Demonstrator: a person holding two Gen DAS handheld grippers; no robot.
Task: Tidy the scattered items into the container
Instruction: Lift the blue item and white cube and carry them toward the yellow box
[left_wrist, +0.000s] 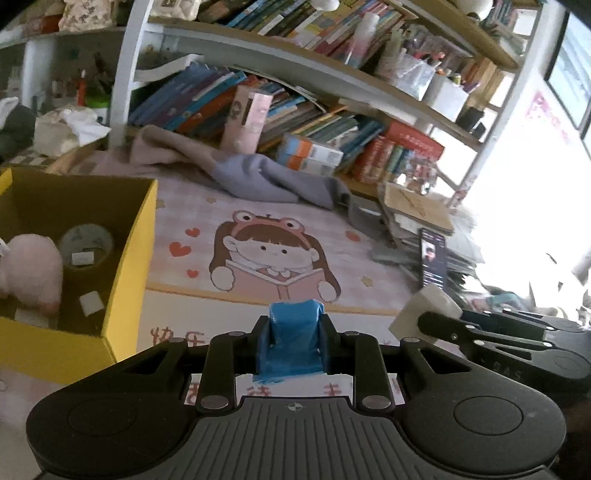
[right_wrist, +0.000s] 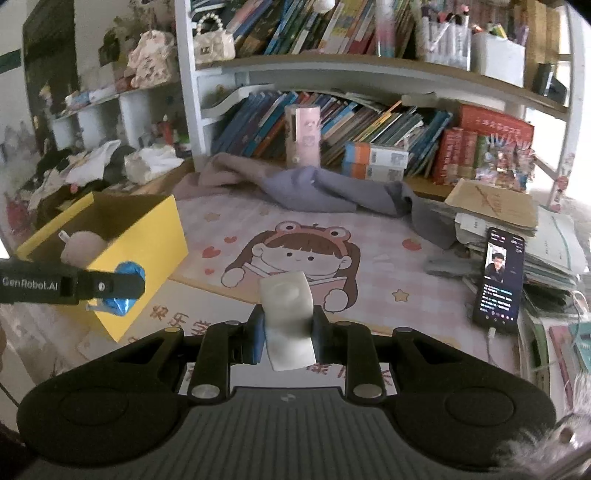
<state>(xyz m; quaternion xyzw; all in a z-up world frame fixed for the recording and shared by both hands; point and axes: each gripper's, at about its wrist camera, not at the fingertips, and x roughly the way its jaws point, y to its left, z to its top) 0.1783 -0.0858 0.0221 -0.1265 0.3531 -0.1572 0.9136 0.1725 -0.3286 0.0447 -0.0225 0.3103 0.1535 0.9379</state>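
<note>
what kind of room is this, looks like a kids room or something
Probably a child's bedroom or study corner at home. A crowded bookshelf of colourful books runs along the back, a pink cartoon desk mat shows a girl reading, and a small handbag sits on the upper shelf.

Matt yellow cardboard box left of the left gripper; crinkled glossy blue plastic bundle between its fingers; fuzzy pink plush inside box.

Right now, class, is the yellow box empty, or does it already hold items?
Not empty. The open-topped yellow box already holds a pink plush toy, a tape roll and small white pieces.
</note>
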